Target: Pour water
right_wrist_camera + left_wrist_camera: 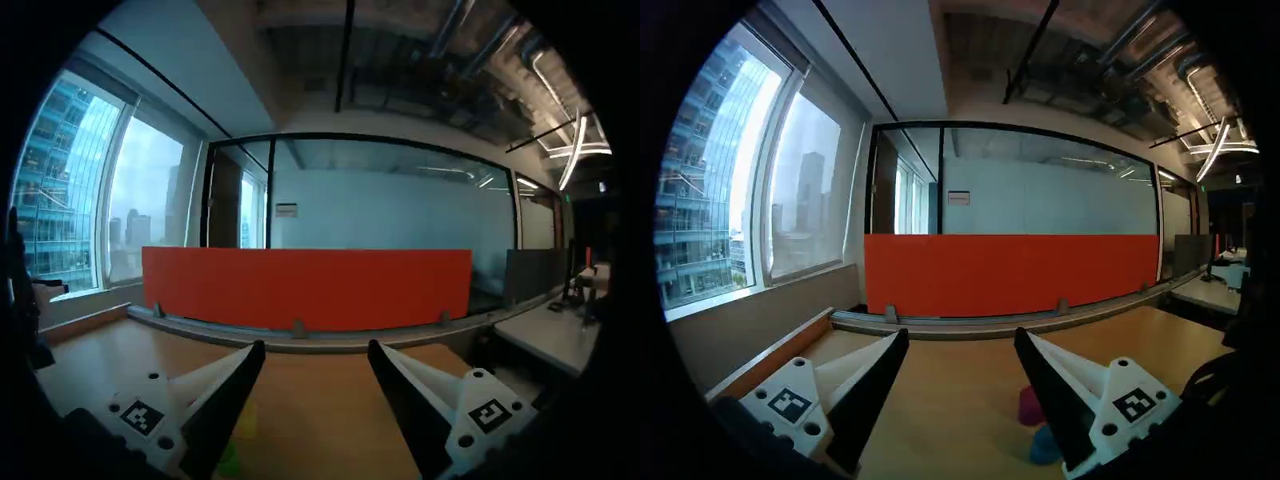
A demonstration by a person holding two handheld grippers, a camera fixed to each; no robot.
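1. Over light wooden tabletop (pixel 960 416), left gripper (pixel 960 334) is held, jaws spread.
2. Magenta rounded item (pixel 1029 406) and blue rounded item (pixel 1042 448) are seen beside one finger, part-hidden.
3. Jaws of right gripper (pixel 316 346) are likewise spread.

Smooth wooden desk (pixel 960 400) (matt orange divider (pixel 1008 276)).

Five o'clock, left gripper view: pink object (pixel 1029 406) and blue object (pixel 1042 448), half hidden behind a finger (pixel 1050 394), too blurred to identify. Seven o'clock, right gripper view: yellow-green patch (pixel 243 422), partly covered by a finger, blurred, likewise unidentifiable.
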